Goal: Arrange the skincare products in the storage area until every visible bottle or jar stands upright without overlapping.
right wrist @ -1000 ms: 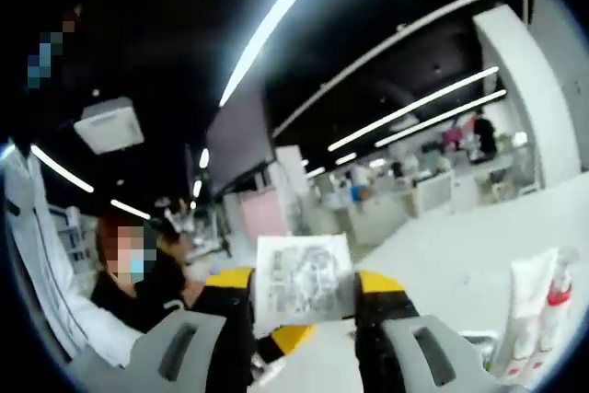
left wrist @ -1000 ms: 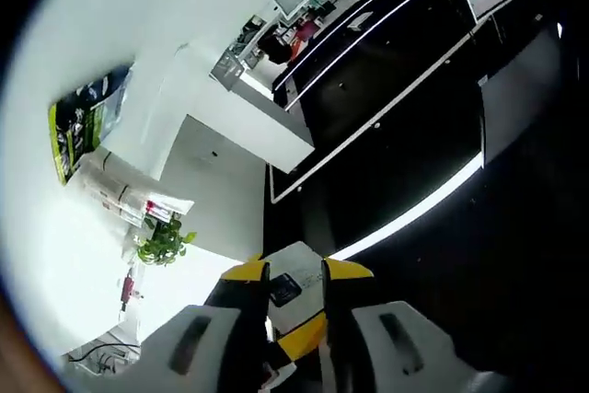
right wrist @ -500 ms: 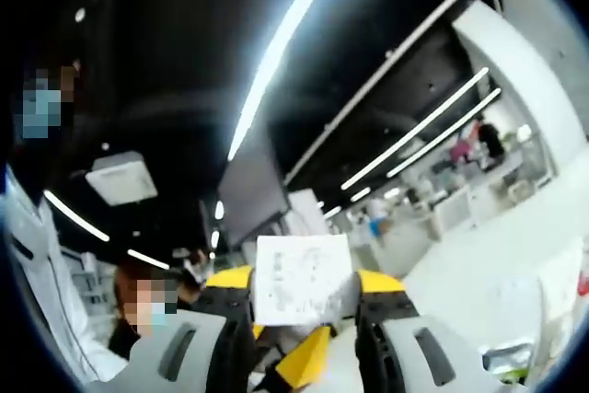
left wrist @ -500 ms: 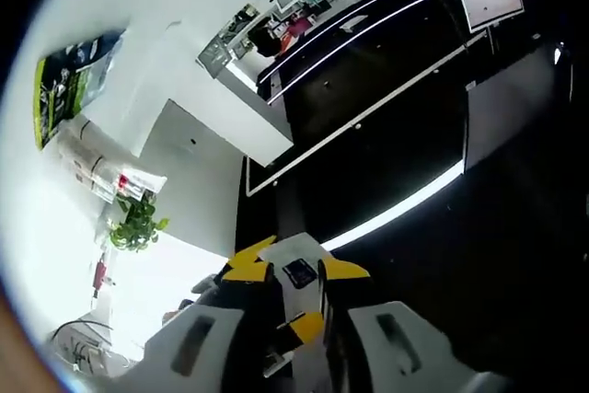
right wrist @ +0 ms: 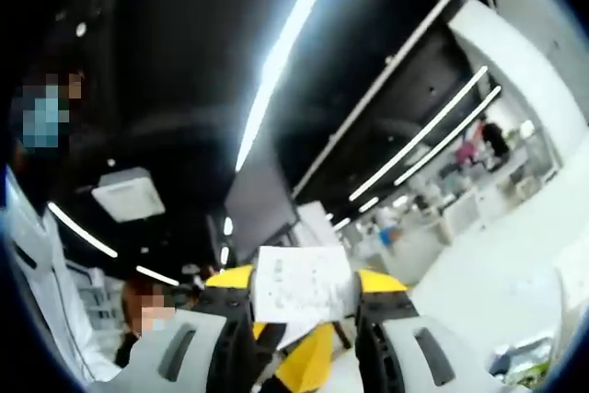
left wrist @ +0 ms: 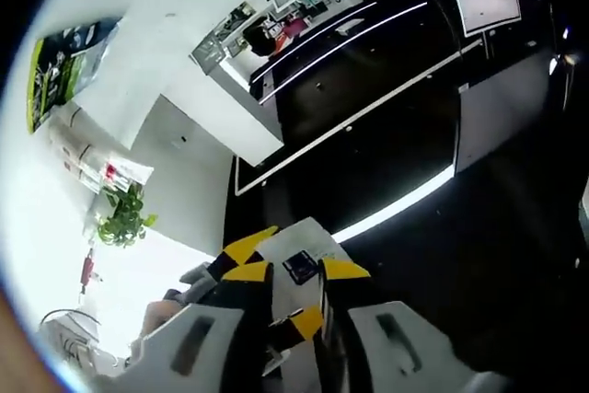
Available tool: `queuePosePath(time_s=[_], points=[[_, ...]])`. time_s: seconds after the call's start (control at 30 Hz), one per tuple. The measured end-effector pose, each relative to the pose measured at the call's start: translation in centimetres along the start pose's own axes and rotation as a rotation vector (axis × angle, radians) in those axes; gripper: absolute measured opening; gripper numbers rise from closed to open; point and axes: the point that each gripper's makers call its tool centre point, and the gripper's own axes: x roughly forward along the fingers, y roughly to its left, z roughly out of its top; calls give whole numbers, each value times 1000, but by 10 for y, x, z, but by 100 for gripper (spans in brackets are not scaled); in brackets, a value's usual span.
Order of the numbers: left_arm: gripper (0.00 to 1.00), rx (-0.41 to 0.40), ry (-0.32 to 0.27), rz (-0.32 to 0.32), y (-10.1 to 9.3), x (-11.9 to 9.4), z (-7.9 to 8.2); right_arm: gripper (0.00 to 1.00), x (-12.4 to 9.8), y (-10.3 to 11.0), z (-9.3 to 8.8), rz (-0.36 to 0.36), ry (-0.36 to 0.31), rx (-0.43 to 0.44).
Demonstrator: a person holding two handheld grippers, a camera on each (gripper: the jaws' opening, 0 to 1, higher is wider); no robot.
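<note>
A white printed card [right wrist: 302, 284] sits across the gap of my right gripper [right wrist: 304, 294], whose jaws are shut on its two side edges. The same card [left wrist: 301, 262], with a dark square on it, lies between the tips of my left gripper [left wrist: 296, 273]. The left jaws stand close together around the card and around a yellow-and-black tip of the other gripper [left wrist: 296, 324]; contact is hidden. White tubes with red print [left wrist: 103, 167] lie on a white surface at the far left. A small red bottle [left wrist: 86, 270] stands further along it.
A green plant [left wrist: 124, 219] and a dark green packet [left wrist: 61, 69] are on the same white surface. Dark ceiling panels with light strips [right wrist: 281, 52] are overhead. A person [right wrist: 147, 310] stands at the lower left, and a white sleeve [right wrist: 32, 283] is at the left edge.
Both cameras have tipped further toward the ceiling; the tubes at the right gripper view's lower right have slid out of it. The card stays between the jaws throughout.
</note>
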Motion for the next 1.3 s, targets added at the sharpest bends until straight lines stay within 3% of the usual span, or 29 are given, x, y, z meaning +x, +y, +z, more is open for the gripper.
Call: queuePosePath(time_s=[0.2, 0.47, 0.67, 0.8, 0.87, 1.03, 1.17, 1.2, 1.23, 1.3], points=[[14, -18, 24, -28, -5, 3, -9, 38, 2, 1, 13, 25, -76, 80], [14, -33, 41, -32, -4, 4, -17, 38, 1, 1, 14, 41, -133, 178], [11, -38, 32, -46, -8, 6, -16, 38, -2, 5, 9, 61, -116, 184], [1, -46, 22, -34, -4, 6, -16, 38, -4, 5, 7, 65, -117, 215], [2, -96, 6, -29, -1, 6, -14, 38, -5, 4, 6, 61, -118, 217], [0, -73, 19, -24, -1, 6, -15, 38, -9, 2, 9, 60, -121, 223], [0, -76, -9, -33, -3, 7, -10, 37, -13, 0, 9, 55, -108, 220], [0, -65, -2, -21, -1, 6, -11, 29, -14, 0, 9, 63, -103, 220], [0, -47, -36, -23, -1, 7, -5, 16, -16, 2, 11, 73, -109, 218], [0, -46, -37, -17, -1, 5, -3, 8, -18, 1, 13, 61, -117, 194]])
